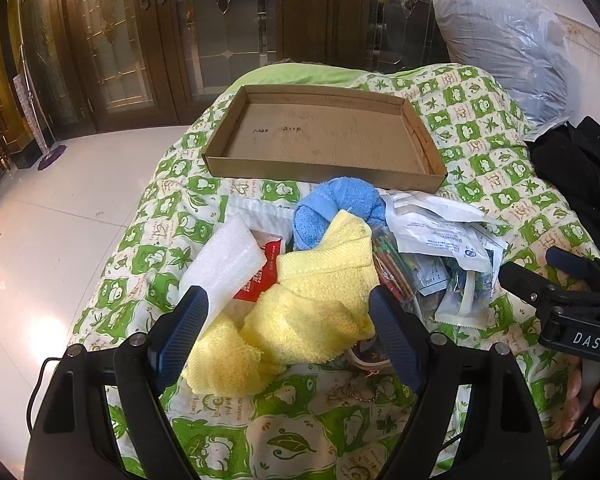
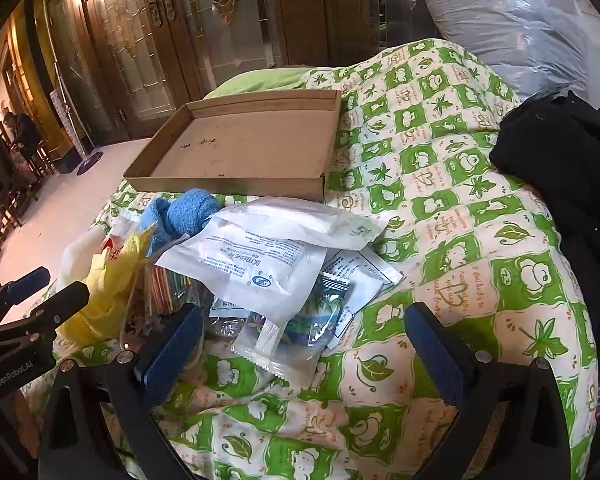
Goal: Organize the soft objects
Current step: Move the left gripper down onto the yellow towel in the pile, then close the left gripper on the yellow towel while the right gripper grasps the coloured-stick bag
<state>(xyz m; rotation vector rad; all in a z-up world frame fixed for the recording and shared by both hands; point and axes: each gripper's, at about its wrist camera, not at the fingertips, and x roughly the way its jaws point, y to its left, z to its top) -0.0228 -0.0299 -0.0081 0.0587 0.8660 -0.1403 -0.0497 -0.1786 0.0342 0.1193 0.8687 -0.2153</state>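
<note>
On the green-and-white printed quilt (image 1: 480,152) a heap of soft things lies just in front of a shallow cardboard tray (image 1: 324,136), whose floor is bare (a few pen marks aside). The left gripper (image 1: 288,320) hovers low over the yellow towel (image 1: 312,300), its jaws wide apart with the crumpled cloth between them, not pinched. A rolled blue towel (image 1: 332,208) sits behind the yellow one, touching the tray's near wall. Beside them lie a white foam sheet (image 1: 224,260), a red-and-white packet (image 1: 260,276) and white plastic pouches (image 2: 252,264). The right gripper (image 2: 300,336) hangs over the pouches' near edge, jaws likewise spread and empty. A black garment (image 2: 568,168) rests well to the right.
</note>
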